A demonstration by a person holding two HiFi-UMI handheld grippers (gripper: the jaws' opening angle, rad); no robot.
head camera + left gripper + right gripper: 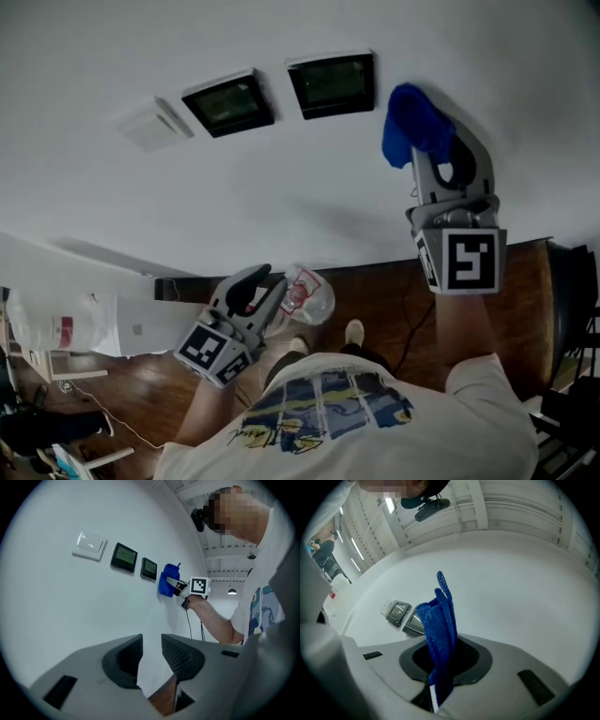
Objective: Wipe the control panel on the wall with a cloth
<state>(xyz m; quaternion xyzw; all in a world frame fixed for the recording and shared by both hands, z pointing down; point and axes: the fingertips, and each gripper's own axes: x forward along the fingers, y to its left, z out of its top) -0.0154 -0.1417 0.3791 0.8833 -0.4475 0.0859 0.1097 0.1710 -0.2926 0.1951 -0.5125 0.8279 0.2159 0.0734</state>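
Observation:
Two dark control panels, a left one (230, 103) and a right one (331, 84), hang on the white wall (281, 197). My right gripper (429, 150) is raised just right of the right panel, shut on a blue cloth (415, 127). The cloth (440, 630) stands up bunched between the jaws, touching or nearly touching the wall; both panels (404, 618) lie to its left. My left gripper (260, 281) hangs low, away from the wall, with its jaws (151, 656) slightly apart and nothing between them. From the left gripper view the cloth (166, 583) sits right of the panels (123, 557).
A white switch plate (153, 124) is mounted left of the panels. Below lie a wooden floor (375, 300), a crumpled plastic bag (307, 292), a thin cable (408, 319), white furniture (84, 328) at the left and a dark chair (572, 309) at the right.

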